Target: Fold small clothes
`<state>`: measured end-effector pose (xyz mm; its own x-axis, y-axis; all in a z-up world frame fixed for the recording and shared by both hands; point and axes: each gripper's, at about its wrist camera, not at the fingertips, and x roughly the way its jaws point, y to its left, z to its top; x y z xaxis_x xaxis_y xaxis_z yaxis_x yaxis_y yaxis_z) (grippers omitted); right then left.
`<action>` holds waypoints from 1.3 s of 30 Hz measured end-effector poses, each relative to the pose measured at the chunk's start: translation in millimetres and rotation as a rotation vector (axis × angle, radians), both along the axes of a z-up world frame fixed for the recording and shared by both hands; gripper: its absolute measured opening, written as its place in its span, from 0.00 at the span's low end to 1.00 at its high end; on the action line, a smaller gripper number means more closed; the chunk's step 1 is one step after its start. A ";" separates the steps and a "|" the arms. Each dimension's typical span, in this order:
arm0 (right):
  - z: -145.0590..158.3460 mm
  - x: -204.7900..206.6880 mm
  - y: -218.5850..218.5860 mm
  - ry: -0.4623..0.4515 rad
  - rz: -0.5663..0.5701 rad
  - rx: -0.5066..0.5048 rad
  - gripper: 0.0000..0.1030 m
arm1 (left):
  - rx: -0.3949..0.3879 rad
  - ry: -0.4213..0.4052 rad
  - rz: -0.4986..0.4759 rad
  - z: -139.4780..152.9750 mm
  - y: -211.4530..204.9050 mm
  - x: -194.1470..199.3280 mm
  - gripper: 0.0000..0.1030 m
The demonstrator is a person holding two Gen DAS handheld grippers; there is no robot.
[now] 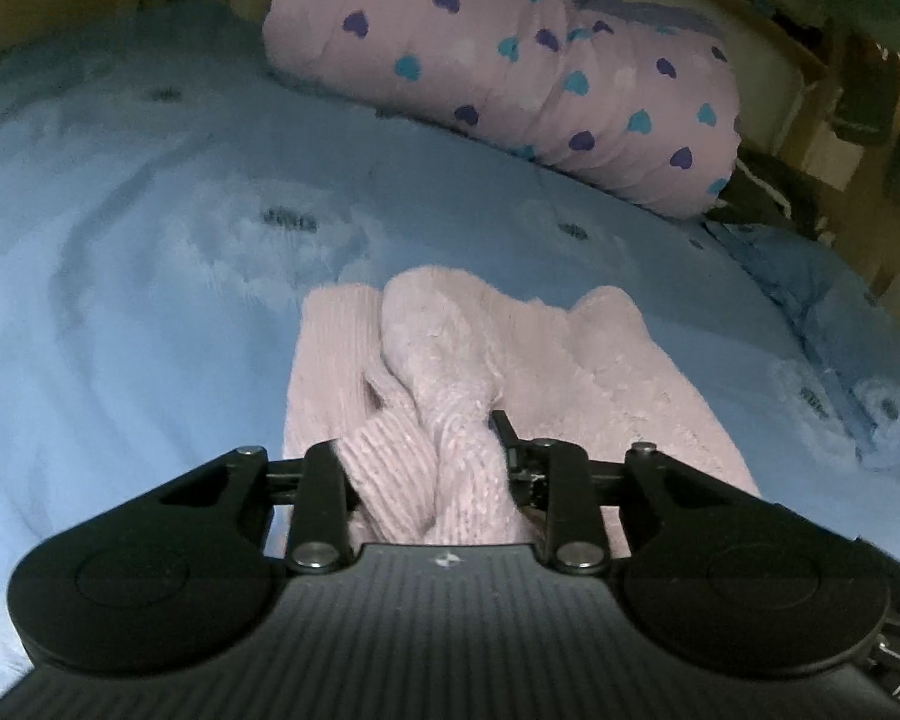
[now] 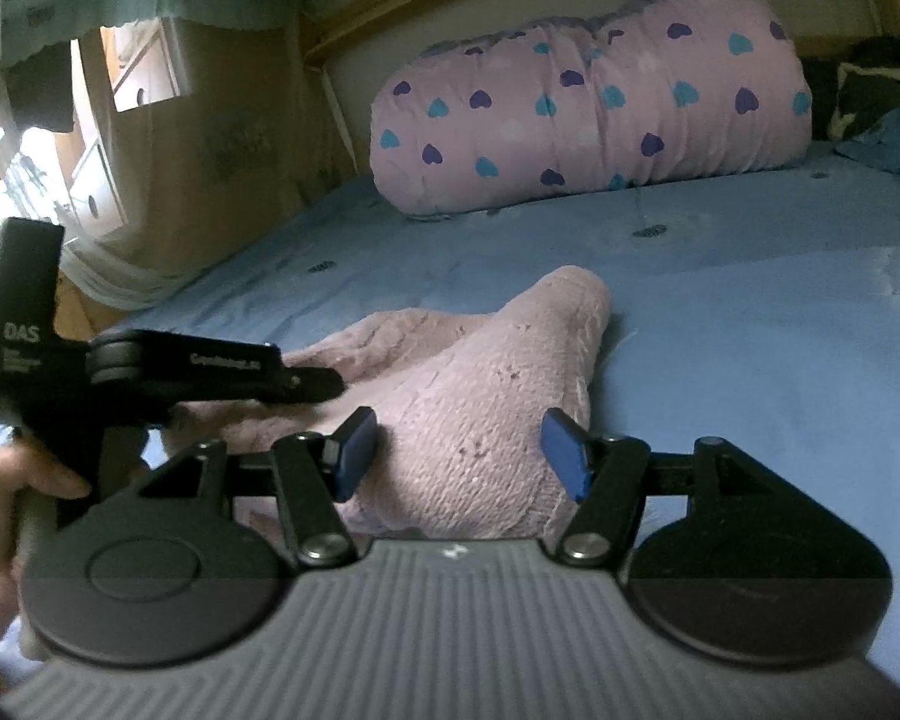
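Observation:
A pale pink knitted garment [image 1: 570, 360] lies bunched on the blue bedsheet [image 1: 150, 300]. My left gripper [image 1: 417, 438] is shut on a twisted ribbed fold of it, and the fabric fills the narrow gap between the black fingers. In the right wrist view the same garment [image 2: 480, 360] rises in a hump. My right gripper [image 2: 459, 450] has its blue pads [image 2: 354, 450] pressed against both sides of a thick bunch of it. The left gripper [image 2: 306, 384] reaches in from the left onto the garment, held by a hand [image 2: 0, 492].
A rolled pink quilt with purple and teal hearts [image 2: 600, 108] lies across the back of the bed [image 2: 750, 330]. Crumpled blue cloth [image 1: 810, 300] sits at the right edge. A wooden bed frame and curtain [image 2: 120, 276] border the left side.

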<state>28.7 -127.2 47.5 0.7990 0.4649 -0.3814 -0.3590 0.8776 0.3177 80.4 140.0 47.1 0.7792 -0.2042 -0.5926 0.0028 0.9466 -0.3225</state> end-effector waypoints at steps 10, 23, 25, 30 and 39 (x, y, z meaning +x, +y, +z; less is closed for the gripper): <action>3.4 -1.7 4.9 -0.002 0.039 0.009 0.62 | 0.111 -0.111 0.190 16.7 9.4 -30.8 0.25; 6.2 -0.2 13.2 0.004 0.064 -0.062 0.67 | -0.072 0.044 0.162 -4.1 40.0 -25.3 0.68; 6.5 3.8 2.2 0.034 0.027 0.024 0.77 | -0.105 0.048 0.148 -5.2 43.8 -28.8 0.71; 1.7 25.1 -15.9 0.133 -0.047 0.135 0.81 | -0.181 0.067 0.103 -7.8 47.1 -32.7 0.79; -46.2 82.5 -32.9 0.480 -0.004 0.395 0.84 | -0.247 0.136 0.066 -25.8 49.8 -19.1 0.88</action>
<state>111.2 -160.1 1.4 0.5834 0.6415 -0.4981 -0.0925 0.6618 0.7440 61.3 189.8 21.3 0.7127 -0.3066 -0.6309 -0.1152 0.8360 -0.5364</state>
